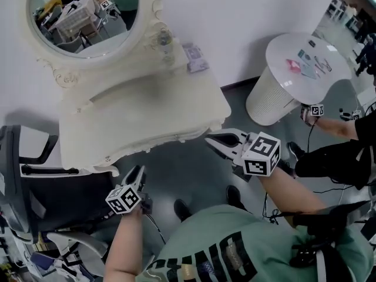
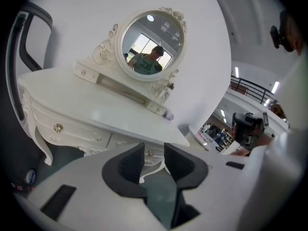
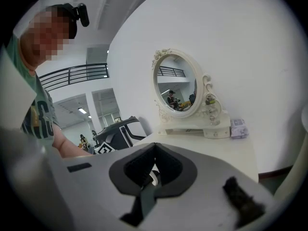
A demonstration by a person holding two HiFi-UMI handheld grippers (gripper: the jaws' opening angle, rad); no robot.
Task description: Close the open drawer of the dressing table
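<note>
Dressing table [image 1: 147,107]: white, carved edge, against the wall; top bare at the front
Mirror [image 1: 88,16]: oval, ornate frame, upright at the back of the top
Drawer fronts [image 2: 72,129]: below the top, gold knobs [image 2: 57,128], lying flush with the frame in the left gripper view
Small box [image 1: 197,57]: at the back right of the top, beside a clear bottle [image 1: 165,40]
Left gripper [image 1: 138,174]: off the table's front left corner, over the grey floor, touching nothing; jaws narrowly apart, empty
Right gripper [image 1: 210,138]: near the table's front right corner, clear of it; jaws drawn together at the tips, holding nothing
Chair [image 1: 35,175]: black, left of the table
Round side table [image 1: 282,51]: white, ribbed base, right of the dressing table, well apart from both tools
</note>
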